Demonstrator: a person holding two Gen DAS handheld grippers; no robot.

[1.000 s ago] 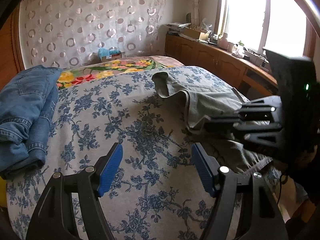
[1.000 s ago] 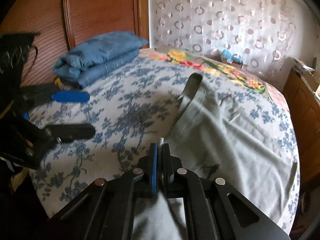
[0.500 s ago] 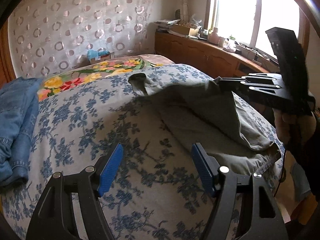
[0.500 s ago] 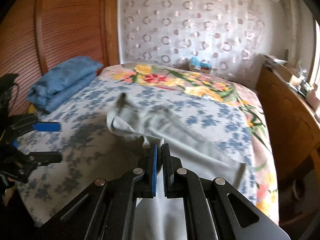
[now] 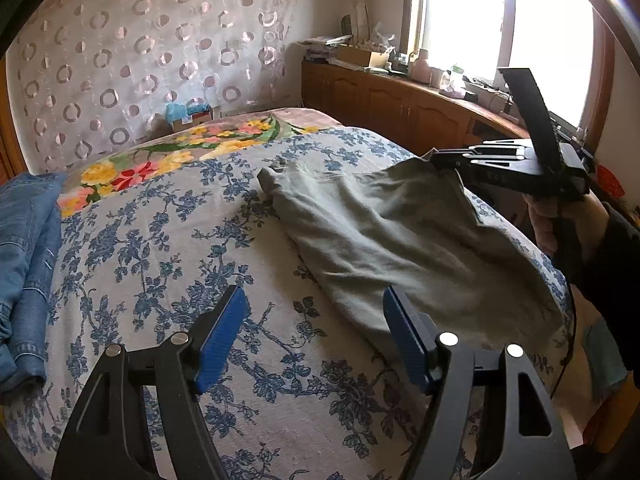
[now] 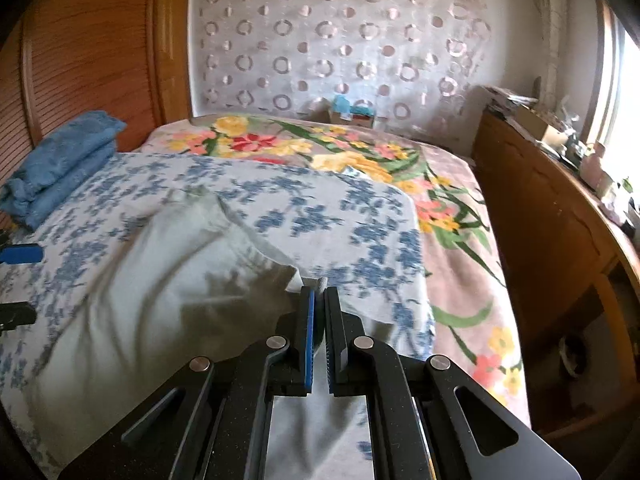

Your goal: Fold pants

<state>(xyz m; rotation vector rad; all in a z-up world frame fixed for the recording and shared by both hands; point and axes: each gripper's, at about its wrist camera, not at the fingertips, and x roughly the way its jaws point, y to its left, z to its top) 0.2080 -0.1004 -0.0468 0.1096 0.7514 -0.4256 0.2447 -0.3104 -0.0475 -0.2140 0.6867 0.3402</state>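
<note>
Ahead of my left claw (image 5: pixel 314 334), seen from the left wrist, lies the bedspread (image 5: pixel 160 264), white with blue flowers. My left claw hangs above it with its blue pads (image 5: pixel 222 336) spread wide and nothing between them. The pants (image 5: pixel 384 232), grey-green, lie ahead and to the right of this claw, stretched across the bedspread. One edge of them is lifted off the bed at the far right, where my right claw (image 5: pixel 434 157) pinches it. My right hand (image 5: pixel 564 220) grips that tool's handle. The near end of the pants passes just behind my left claw's right pad; I cannot tell whether they touch. To the far left of the claw sits a stack of jeans (image 5: pixel 24 264), well apart from the pants. Beyond the bedspread a floral blanket (image 5: pixel 168 156) shows, with a circle-patterned curtain (image 5: pixel 140 60) behind it. A wooden cabinet (image 5: pixel 392 108) runs under the window to the right.

From the right wrist, my right claw (image 6: pixel 319 294) has its jaws closed to a narrow slit, clamped on a corner of the pants (image 6: pixel 152 280). The cloth falls away from the claw to the left and down onto the bedspread (image 6: pixel 320 216). The picture is blurred here. My left claw's blue pad (image 6: pixel 20 254) shows at the far left edge. The jeans (image 6: pixel 60 160) lie ahead and far left, the blanket (image 6: pixel 448 216) ahead and right, the cabinet (image 6: pixel 540 220) beyond it at right.
</note>
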